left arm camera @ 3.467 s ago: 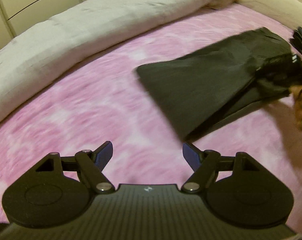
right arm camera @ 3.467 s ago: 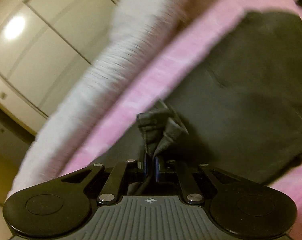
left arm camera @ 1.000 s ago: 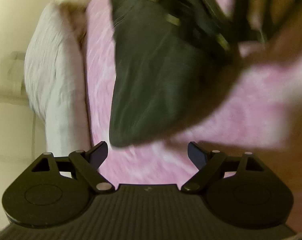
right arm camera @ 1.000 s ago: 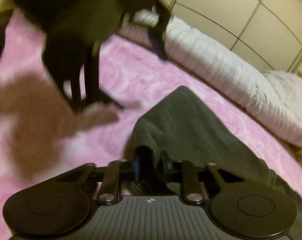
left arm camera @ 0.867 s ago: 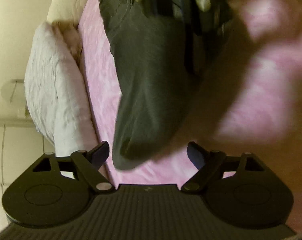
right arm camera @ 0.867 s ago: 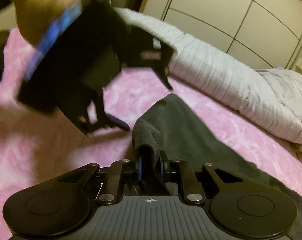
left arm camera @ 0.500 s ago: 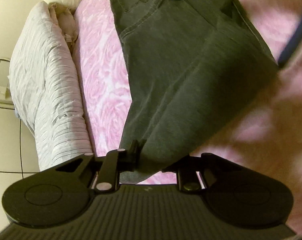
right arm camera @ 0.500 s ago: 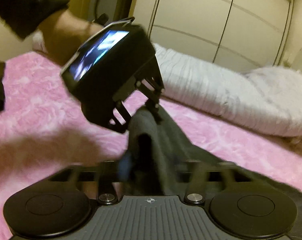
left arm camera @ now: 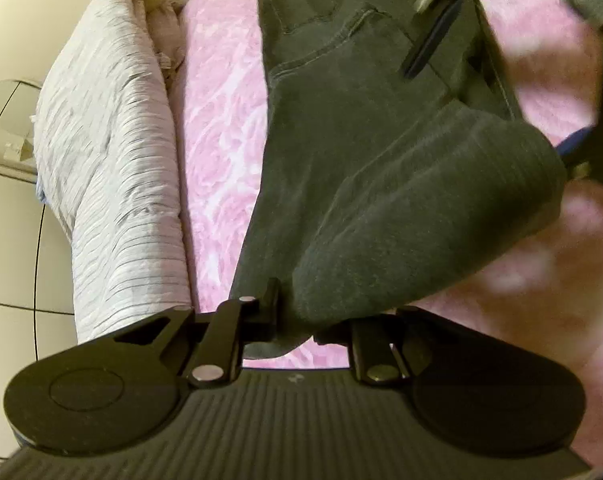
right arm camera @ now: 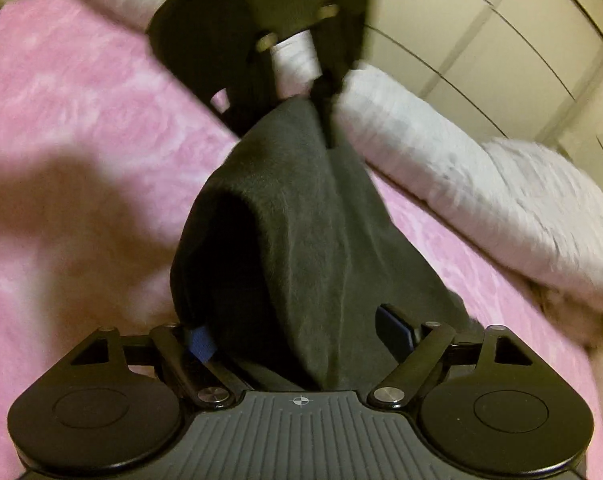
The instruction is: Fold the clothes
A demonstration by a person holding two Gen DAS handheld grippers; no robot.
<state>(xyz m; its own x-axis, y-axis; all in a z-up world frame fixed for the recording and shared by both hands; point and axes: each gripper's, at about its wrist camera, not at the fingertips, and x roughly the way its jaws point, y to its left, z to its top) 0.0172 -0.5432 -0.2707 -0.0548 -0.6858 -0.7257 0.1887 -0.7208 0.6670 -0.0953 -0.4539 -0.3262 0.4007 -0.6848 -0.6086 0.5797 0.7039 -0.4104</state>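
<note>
We see the pink bedspread (left arm camera: 221, 128) filling most of both views, rose pattern, running from upper middle to lower right in the left wrist view. Along its left side in that view lies a rolled striped grey duvet (left arm camera: 113, 184); in the right wrist view the same duvet (right arm camera: 481, 184) crosses the upper right, with pale wardrobe doors (right arm camera: 521, 40) behind it.

The dark grey trousers (left arm camera: 381, 160) lie on the bedspread, center of the left wrist view, waist and pocket seams toward the top of the frame, a thick folded edge bulging toward the lower middle. In the right wrist view the trousers (right arm camera: 301, 248) run from the frame center down to the lower middle, the fold forming a dark hollow on their left.

Left gripper (left arm camera: 301, 320), bottom center of its view: fingers drawn in tight on the folded edge of the trousers, cloth bunched between them. In the right wrist view we see this gripper (right arm camera: 297, 92) blurred at upper center, pinching the far end of the fold.

Right gripper (right arm camera: 301, 336), bottom center of its view: fingers spread wide, blue pads (right arm camera: 393, 330) showing, the trousers passing loosely between them, not clamped. In the left wrist view it (left arm camera: 489, 96) shows blurred at the upper right, over the trousers, spread apart.
</note>
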